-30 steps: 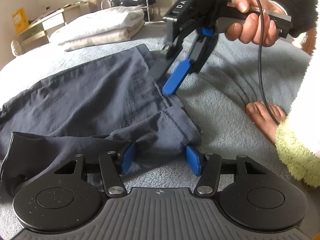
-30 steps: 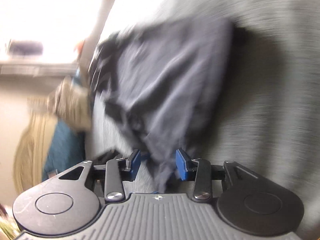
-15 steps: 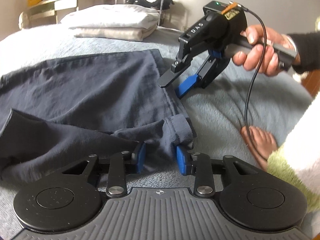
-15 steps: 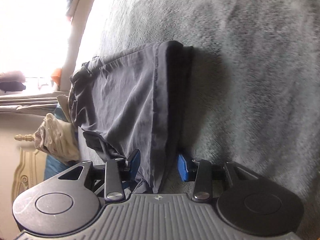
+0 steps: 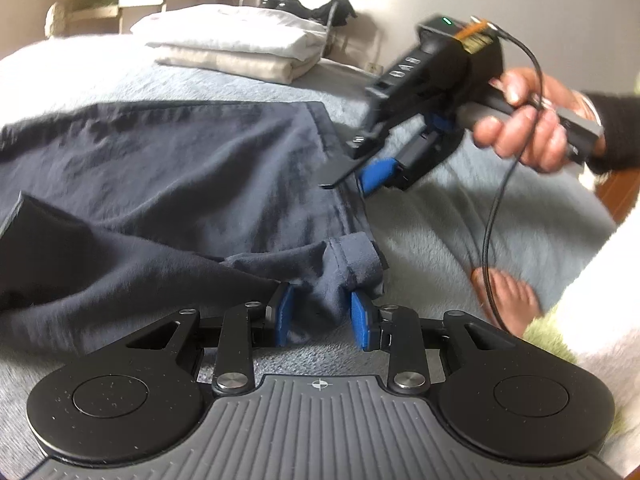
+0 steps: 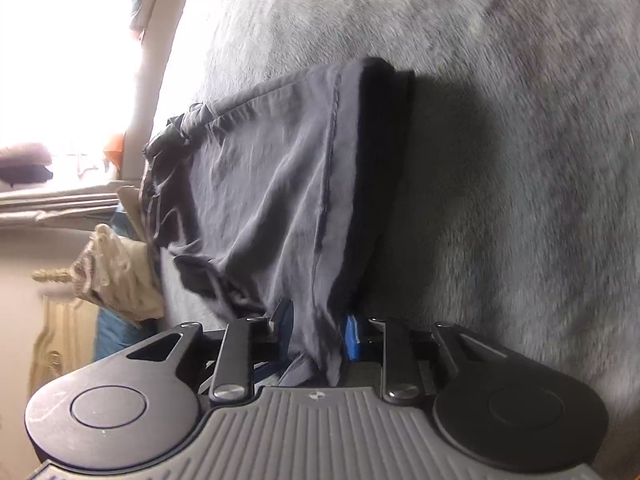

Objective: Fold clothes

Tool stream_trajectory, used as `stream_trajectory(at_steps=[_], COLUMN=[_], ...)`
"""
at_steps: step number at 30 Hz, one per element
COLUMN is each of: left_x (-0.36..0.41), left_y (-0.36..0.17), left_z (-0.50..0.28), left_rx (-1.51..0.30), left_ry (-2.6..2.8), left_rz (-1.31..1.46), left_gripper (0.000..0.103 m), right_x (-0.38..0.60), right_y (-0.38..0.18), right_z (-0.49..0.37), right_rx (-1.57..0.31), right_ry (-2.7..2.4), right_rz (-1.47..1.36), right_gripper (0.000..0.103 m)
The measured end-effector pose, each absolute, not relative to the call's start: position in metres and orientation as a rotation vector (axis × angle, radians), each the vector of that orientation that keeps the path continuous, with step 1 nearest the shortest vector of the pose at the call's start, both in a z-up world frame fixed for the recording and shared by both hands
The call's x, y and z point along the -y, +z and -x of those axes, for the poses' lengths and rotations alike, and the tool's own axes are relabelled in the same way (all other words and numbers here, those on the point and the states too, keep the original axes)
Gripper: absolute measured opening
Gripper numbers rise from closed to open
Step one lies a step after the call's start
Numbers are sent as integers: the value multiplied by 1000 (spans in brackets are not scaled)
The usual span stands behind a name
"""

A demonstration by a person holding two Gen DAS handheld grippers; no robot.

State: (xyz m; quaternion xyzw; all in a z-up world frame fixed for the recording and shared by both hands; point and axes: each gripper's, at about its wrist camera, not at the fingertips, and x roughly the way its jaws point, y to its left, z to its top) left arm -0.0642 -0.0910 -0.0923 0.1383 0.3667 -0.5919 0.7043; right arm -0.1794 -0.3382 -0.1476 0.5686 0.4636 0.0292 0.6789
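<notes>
While blur smears the right gripper [image 5: 352,176], both it and the left gripper [image 5: 322,314] pinch the dark trousers [image 5: 180,172], jaws just narrowed.

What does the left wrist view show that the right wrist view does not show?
Only the left wrist view shows the folded pale laundry, the person's hand holding the right tool, and a bare foot. Only the right wrist view shows a bright window and a beige cloth bundle. Both show the dark garment on the grey blanket.
</notes>
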Motion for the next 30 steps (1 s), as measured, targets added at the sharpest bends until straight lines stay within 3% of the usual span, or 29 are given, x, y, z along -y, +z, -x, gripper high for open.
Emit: stream_trajectory(at_steps=[2, 5, 11, 13, 14, 20, 27, 30], left_x=[90, 87, 87, 88, 88, 90, 96, 99], left_y=[-94, -97, -98, -97, -96, -91, -91, -91], left_z=[57, 46, 44, 47, 49, 68, 82, 85], left_rx=[-849, -899, -906, -894, -885, -801, -729, -711], left_ry=[-1315, -1312, -1318, -1319, -1319, -1341, -1348, -1309], left_rz=[-254, -170, -159, -177, -190, -328, -430, -456], left_gripper=[31, 31, 31, 32, 32, 41, 43, 39], right_x=[338, 334, 307, 302, 300, 297, 296, 293], right_y=[-149, -154, -166, -167, -167, -166, -173, -176], right_z=[187, 199, 189, 182, 179, 174, 177, 178], right_rx=[-1052, -1067, -1145, -1149, -1149, -1156, -1124, -1101], right_ry=[64, 92, 173, 192, 196, 204, 212, 234], right_rz=[-1319, -1397, -1424, -1419, -1421, -1411, -1516, -1582], right_gripper=[48, 59, 63, 60, 52, 27, 20, 20])
